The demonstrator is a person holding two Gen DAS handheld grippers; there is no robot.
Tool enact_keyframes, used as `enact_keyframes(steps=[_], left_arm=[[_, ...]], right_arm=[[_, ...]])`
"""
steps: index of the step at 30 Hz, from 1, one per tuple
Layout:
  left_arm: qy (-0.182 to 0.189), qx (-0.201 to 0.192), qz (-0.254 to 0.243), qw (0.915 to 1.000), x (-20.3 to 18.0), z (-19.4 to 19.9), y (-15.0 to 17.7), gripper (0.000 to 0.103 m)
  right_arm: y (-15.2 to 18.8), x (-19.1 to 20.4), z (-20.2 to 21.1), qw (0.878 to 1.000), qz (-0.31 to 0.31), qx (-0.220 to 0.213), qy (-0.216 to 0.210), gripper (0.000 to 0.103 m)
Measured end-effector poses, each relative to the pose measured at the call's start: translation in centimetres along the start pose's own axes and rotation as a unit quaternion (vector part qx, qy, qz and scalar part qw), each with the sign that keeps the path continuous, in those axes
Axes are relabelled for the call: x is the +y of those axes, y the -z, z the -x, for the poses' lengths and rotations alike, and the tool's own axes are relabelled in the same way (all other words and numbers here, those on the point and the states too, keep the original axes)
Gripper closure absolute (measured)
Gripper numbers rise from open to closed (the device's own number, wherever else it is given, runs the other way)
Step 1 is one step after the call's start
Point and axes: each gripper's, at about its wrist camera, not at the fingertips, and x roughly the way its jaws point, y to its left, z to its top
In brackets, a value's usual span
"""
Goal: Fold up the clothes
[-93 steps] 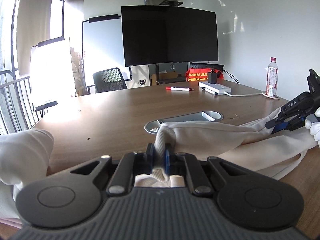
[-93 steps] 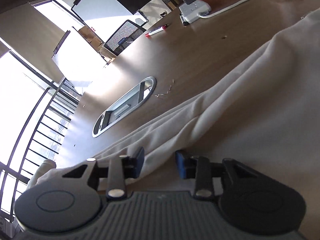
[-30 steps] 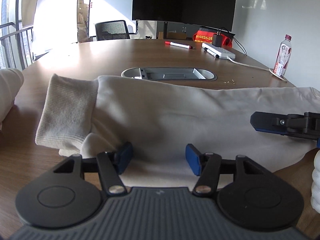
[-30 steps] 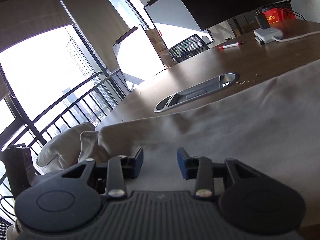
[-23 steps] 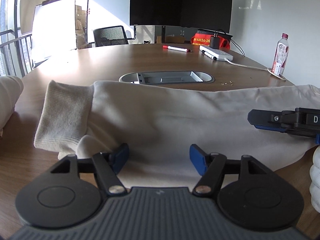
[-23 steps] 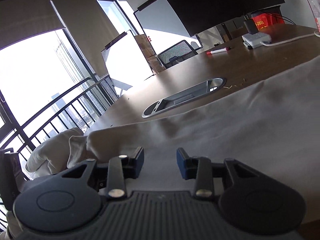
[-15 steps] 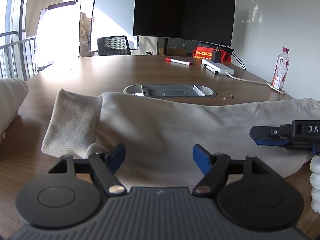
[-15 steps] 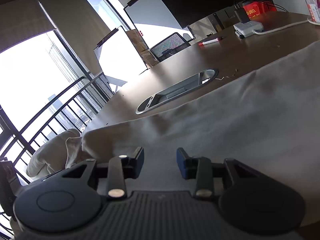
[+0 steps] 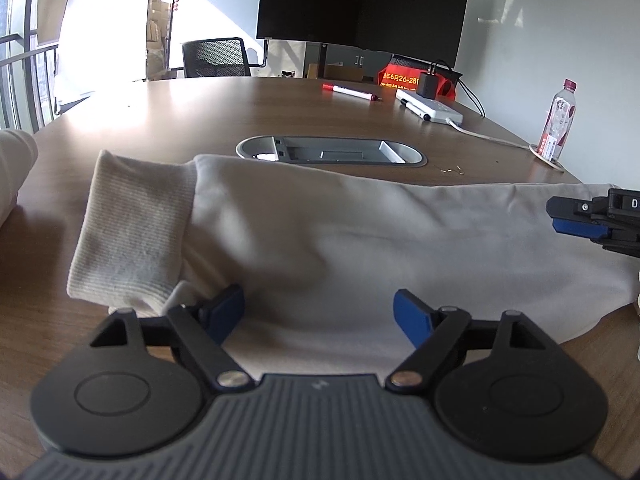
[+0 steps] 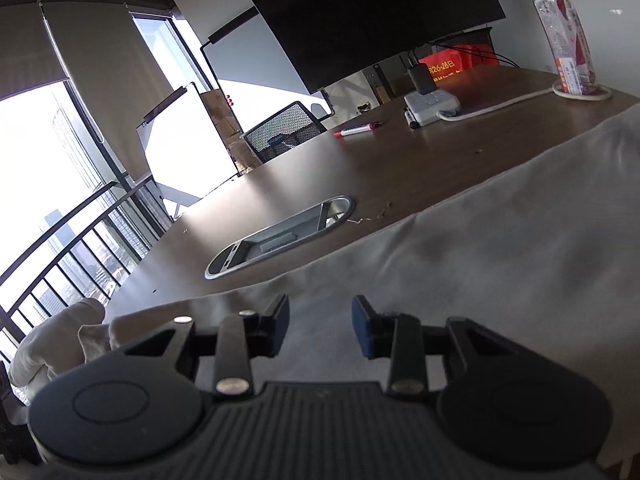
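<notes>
A: Left wrist view: the garment [image 9: 360, 236] is seen laid flat across the near part of the bench [image 9: 224, 116], its ribbed cuff [image 9: 132, 232] at the left end, just short of the cable tray [image 9: 328, 151]. The left tongs [image 9: 318, 312] are being opened wide over the near edge; cloth lies below and between the pads, but it is not pressed by them.

B: And the right tongs [image 10: 318, 328]?

A: Seen in the right wrist view at a moderate gap, hovering above the cloth with nothing clamped. In the left view they [image 9: 592, 222] show at the right edge, over the other end of the garment.

B: So a release is judged to be in hand, with a new grasp to follow.

A: Probably. The left tongs should be cleared fully before being lifted, so that the flat layer is not dragged. For the next fold, both ends should be taken at matching points along one edge, and only the layers meant to be moved should be pinched.

B: Risks?

A: The cuff could be rucked, and the second white pile [image 9: 14, 168] at far left should be kept clear.
</notes>
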Motion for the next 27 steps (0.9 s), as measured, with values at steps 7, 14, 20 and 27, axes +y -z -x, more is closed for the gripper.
enact_keyframes(steps=[7,14,20,27], left_arm=[[-0.003,-0.011,0.003,0.9999,-0.3,0.3,0.0,0.017],[-0.021,-0.057,0.046,0.9971,-0.1,2.2,0.0,0.013],[-0.003,-0.057,0.101,0.9933,0.6,3.0,-0.3,0.004],[-0.037,-0.059,0.120,0.9903,0.5,3.4,0.0,0.003]], right_arm=[[0.2,-3.8,-0.6,0.998,-0.032,0.007,0.061,0.076],[1.1,-1.7,-1.5,0.996,0.028,0.002,0.087,0.066],[1.2,-0.9,-1.7,0.995,0.044,0.002,0.088,0.061],[1.4,-0.6,-1.7,0.994,0.056,0.003,0.090,0.058]])
